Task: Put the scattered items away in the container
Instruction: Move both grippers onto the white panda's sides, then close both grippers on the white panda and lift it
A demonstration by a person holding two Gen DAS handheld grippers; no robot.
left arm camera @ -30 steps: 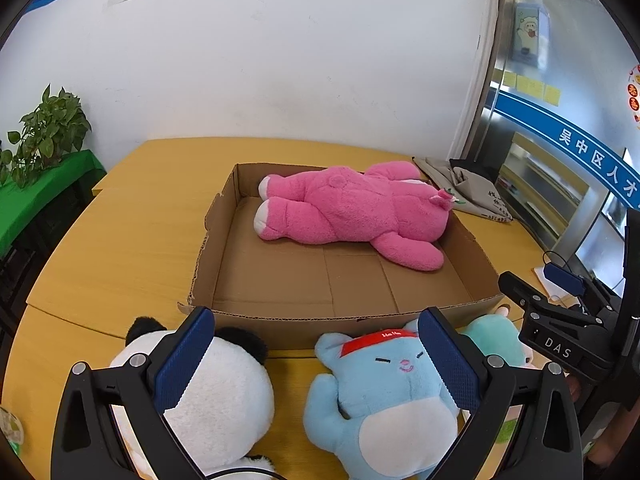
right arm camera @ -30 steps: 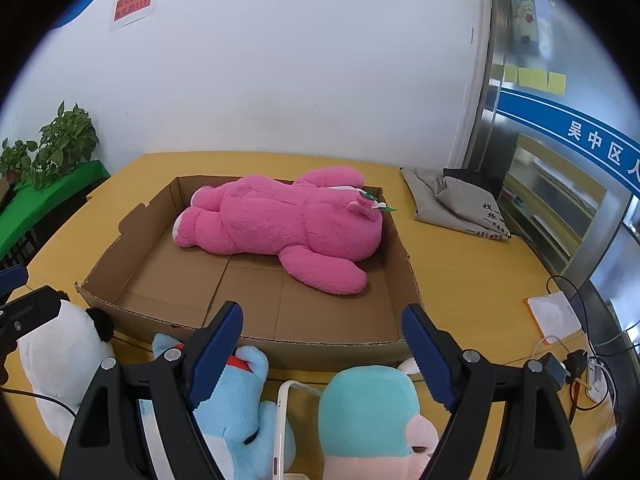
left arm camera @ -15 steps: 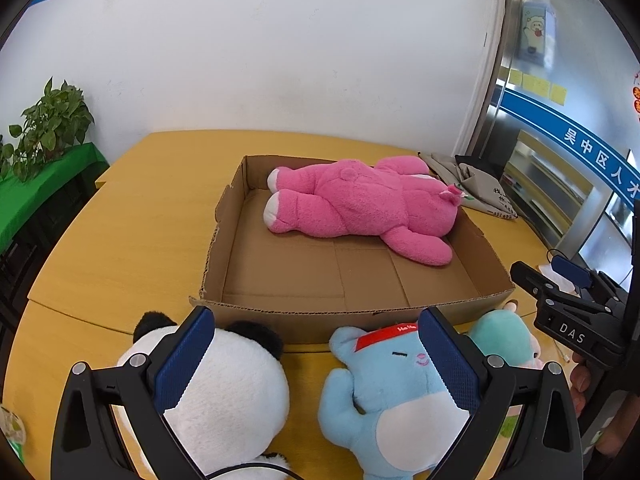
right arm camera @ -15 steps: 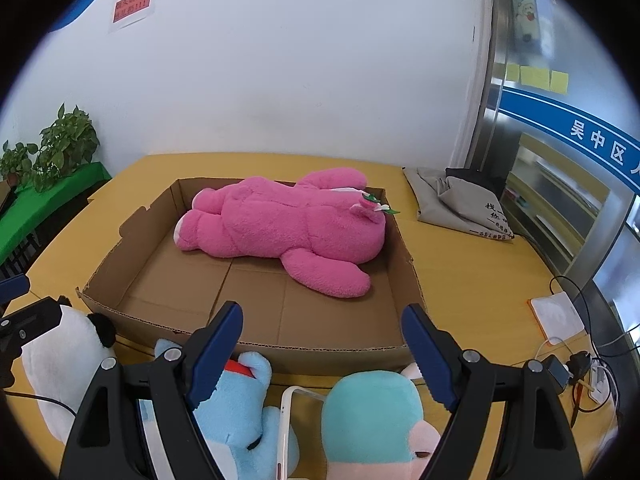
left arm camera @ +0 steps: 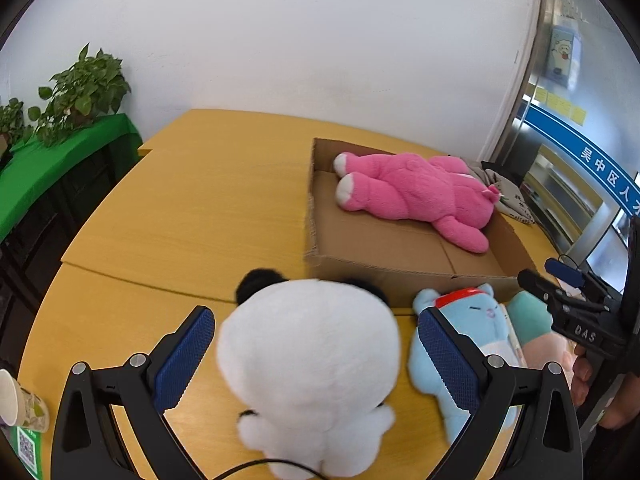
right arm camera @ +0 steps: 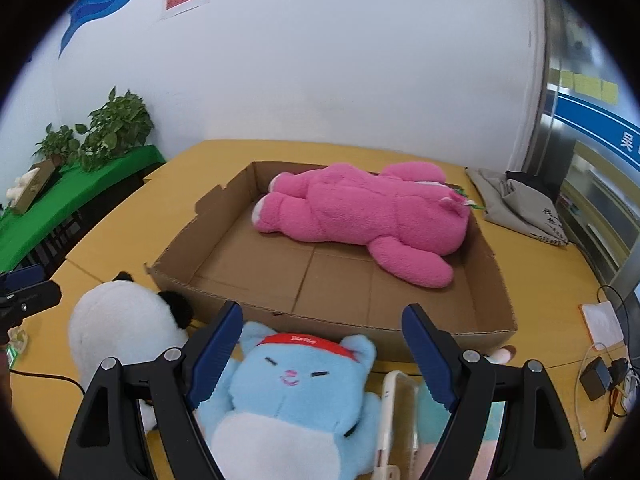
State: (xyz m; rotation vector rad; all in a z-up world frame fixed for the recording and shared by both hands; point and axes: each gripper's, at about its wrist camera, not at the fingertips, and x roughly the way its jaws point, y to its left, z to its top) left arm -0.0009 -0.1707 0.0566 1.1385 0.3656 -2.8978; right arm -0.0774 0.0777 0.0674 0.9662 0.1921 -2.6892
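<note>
An open cardboard box (left arm camera: 404,276) (right arm camera: 492,280) lies on the yellow table with a pink plush (left arm camera: 416,196) (right arm camera: 360,216) inside it. A white panda plush (left arm camera: 308,364) (right arm camera: 120,332) lies in front of the box, between the spread jaws of my open left gripper (left arm camera: 316,348). A blue cat plush (left arm camera: 468,336) (right arm camera: 296,392) with a red headband lies to its right, between the spread jaws of my open right gripper (right arm camera: 320,344). A teal and pink plush (left arm camera: 536,324) (right arm camera: 436,404) lies further right, mostly hidden.
A clear phone case (right arm camera: 392,412) lies beside the blue cat. A grey cloth bag (right arm camera: 520,208) lies at the back right. A charger and cables (right arm camera: 600,372) lie at the right edge. A paper cup (left arm camera: 16,400) stands at the front left. Potted plants (left arm camera: 80,92) stand on a green shelf.
Both grippers have swung left. The panda now lies between my left jaws and the blue cat between my right jaws. The box has shifted right in both views.
</note>
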